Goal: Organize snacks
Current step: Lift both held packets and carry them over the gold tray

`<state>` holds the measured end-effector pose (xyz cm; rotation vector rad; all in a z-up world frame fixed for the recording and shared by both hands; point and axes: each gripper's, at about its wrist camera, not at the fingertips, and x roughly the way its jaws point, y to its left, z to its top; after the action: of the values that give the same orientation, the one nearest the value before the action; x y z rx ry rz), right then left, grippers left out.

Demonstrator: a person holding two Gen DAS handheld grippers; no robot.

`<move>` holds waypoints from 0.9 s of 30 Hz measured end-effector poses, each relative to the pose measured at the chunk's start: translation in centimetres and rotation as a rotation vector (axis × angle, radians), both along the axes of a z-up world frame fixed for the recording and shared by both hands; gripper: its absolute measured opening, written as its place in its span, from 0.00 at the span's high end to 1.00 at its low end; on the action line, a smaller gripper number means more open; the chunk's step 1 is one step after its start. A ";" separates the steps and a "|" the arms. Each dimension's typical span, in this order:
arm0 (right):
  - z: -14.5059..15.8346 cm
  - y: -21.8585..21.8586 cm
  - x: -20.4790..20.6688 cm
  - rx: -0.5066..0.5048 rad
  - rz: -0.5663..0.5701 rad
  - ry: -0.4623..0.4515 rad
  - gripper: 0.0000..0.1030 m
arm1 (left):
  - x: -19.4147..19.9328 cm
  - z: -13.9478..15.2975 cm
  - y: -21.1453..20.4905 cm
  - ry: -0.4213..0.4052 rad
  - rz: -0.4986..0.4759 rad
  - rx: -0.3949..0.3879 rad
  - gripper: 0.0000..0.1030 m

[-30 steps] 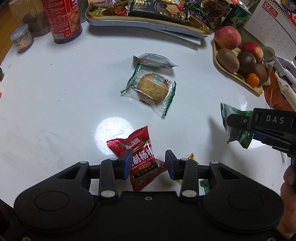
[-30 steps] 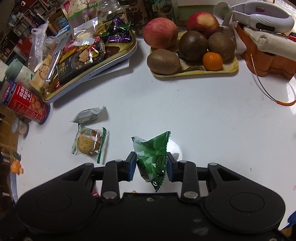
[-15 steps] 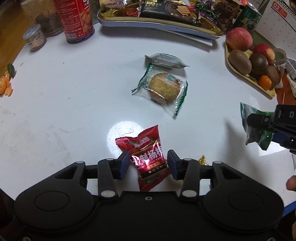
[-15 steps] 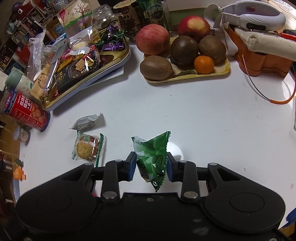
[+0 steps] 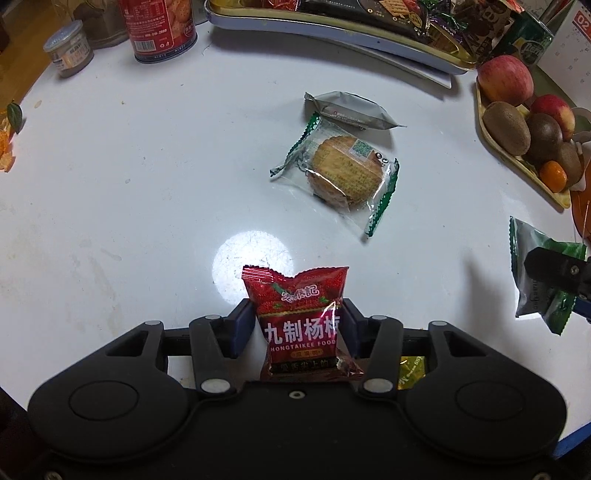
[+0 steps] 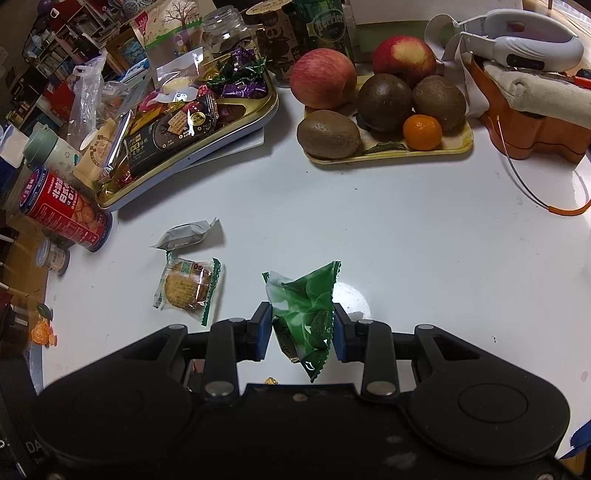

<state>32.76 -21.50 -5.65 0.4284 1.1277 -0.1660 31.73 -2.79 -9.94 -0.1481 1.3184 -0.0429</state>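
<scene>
My left gripper [image 5: 298,325] is shut on a red snack packet [image 5: 301,317] and holds it off the white table. My right gripper [image 6: 301,330] is shut on a green snack packet [image 6: 304,314], also lifted; it shows at the right edge of the left wrist view [image 5: 539,273]. A clear-wrapped round biscuit [image 5: 343,173] [image 6: 186,286] and a grey foil packet [image 5: 351,110] [image 6: 186,234] lie on the table ahead. A gold snack tray [image 6: 184,158] [image 5: 332,26] full of sweets stands at the back.
A fruit tray [image 6: 391,155] [image 5: 517,155] with apples, kiwis and a tangerine stands back right. A red biscuit can [image 6: 62,210] [image 5: 162,26] and a small jar [image 5: 70,50] stand left. An orange holder [image 6: 532,125] is far right. A small gold sweet [image 5: 412,369] lies under my left gripper.
My left gripper has closed on the red packet and lifted it off the table. The right gripper has risen a little with the green packet.
</scene>
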 end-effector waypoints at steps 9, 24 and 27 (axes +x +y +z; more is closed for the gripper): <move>0.9 -0.4 -0.8 -0.009 0.028 -0.035 0.66 | -0.3 1.4 -0.2 -0.044 -0.011 -0.052 0.57; 3.8 -1.0 -4.6 -0.056 0.076 -0.201 0.66 | -6.3 9.7 2.1 -0.323 -0.060 -0.062 0.58; 5.2 -0.7 -6.9 -0.054 0.091 -0.268 0.66 | -8.2 10.5 2.9 -0.371 -0.069 -0.040 0.58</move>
<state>25.81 -22.23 -0.46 0.3388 0.8750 -0.0564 23.52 0.08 0.60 -0.1216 0.9523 -0.1486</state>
